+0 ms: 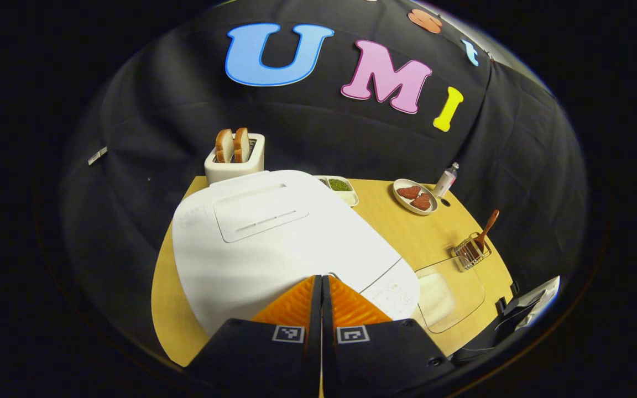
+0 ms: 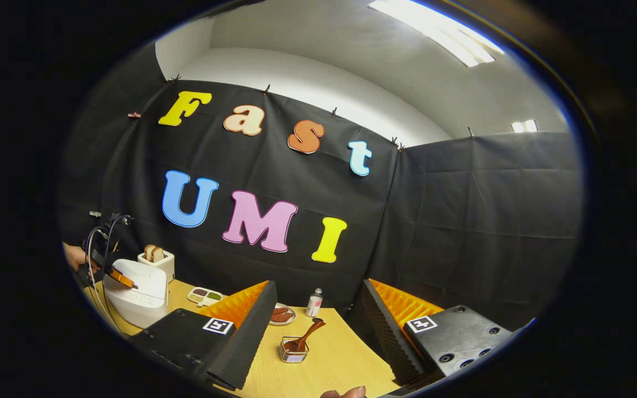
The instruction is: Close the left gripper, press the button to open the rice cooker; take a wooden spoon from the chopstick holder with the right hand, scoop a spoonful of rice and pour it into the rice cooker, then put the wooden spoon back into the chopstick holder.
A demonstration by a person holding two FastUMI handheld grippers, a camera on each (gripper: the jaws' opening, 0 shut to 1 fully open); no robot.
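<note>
Rice cooker: the white, rounded plastic rice cooker (image 1: 274,243) sits lid-down on the pale wooden table (image 1: 407,232), right under my left gripper (image 1: 322,283).
Left gripper: fingers pressed together, holding nothing, tips at the cooker's front edge.
Spoon: the brown wooden spoon (image 2: 308,335) stands in the small wire chopstick holder (image 2: 292,350), ahead of my right gripper (image 2: 318,309).
Right gripper: spread wide, empty.

one rice cooker (image 1: 274,243) is counted on the tabletop (image 1: 407,232), and one toaster (image 1: 235,160) behind it, in which two slices of bread (image 1: 233,145) are stood. one wire chopstick holder (image 1: 470,253) is seen, with one wooden spoon (image 1: 485,224) in it. one plate (image 1: 413,196) is counted, with two brown pieces on it, and one small bottle (image 1: 447,179) beside it. one divided tray (image 2: 204,296) is seen, its compartments being too small to count. one clear container (image 1: 451,293) is counted. two grippers are counted, the left gripper (image 1: 321,276) and the right gripper (image 2: 318,287).
</note>
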